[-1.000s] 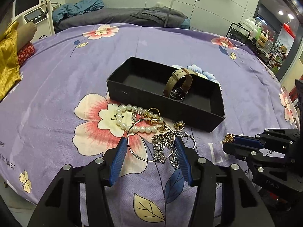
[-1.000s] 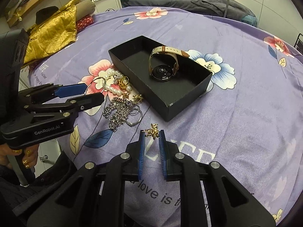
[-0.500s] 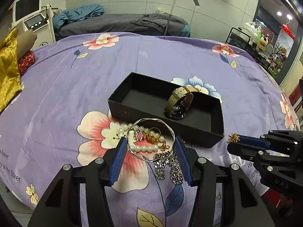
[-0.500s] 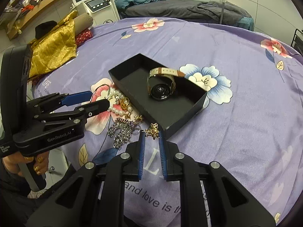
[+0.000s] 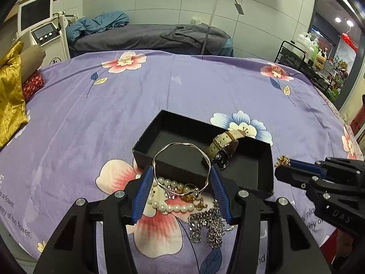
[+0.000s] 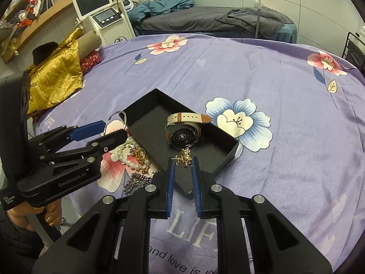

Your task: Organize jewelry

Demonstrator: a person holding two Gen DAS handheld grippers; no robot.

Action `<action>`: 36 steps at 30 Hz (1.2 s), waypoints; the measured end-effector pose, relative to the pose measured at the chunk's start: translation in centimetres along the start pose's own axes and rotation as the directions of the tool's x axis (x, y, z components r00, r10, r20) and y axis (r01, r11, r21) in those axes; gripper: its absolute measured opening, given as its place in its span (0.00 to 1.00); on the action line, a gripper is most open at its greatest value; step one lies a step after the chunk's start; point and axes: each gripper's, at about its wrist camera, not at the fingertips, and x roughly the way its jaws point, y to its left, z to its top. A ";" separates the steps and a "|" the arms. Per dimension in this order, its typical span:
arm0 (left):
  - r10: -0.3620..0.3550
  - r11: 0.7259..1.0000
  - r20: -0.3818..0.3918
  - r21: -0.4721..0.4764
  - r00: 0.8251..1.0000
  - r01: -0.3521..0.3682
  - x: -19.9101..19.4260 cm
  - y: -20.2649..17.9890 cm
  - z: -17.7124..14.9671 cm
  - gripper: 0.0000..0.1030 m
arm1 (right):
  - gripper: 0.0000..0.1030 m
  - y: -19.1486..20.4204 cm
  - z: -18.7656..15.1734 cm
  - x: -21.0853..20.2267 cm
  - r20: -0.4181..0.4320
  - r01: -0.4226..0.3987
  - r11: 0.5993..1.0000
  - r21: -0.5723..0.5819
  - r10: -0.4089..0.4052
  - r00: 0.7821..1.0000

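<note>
A black open box lies on the purple floral cloth with a cream-strapped watch inside. My left gripper is shut on a thin silver bangle, held above the box's near-left edge. My right gripper is shut on a small gold ornament, held over the box's near corner. On the cloth by the box lie a pearl bracelet, gold pieces and a silver chain.
A gold cloth and rolled items lie at the cloth's left edge. A white machine with a screen and a grey bed stand behind. A rack of bottles stands at the far right.
Both grippers have risen and moved toward the box. The silver bangle has come up off the jewelry pile in my left gripper. The gold ornament now hangs over the box's corner.
</note>
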 end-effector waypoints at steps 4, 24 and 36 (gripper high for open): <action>-0.001 1.000 -0.012 -0.010 1.000 0.000 0.8 -0.1 0.5 0.49 | 0.15 0.0 0.2 0.8 -0.010 0.029 1.000 -0.002 -0.029 1.000; 0.089 0.994 -0.023 -0.068 0.996 -0.090 2.0 2.1 0.5 0.92 | 0.64 -1.3 -0.1 2.2 0.025 0.135 0.991 0.019 -0.135 0.990; 0.115 0.985 -0.066 -0.122 0.991 -0.123 1.4 4.6 -2.4 0.93 | 0.64 -1.0 -1.4 1.7 0.006 0.134 0.991 0.013 -0.134 0.991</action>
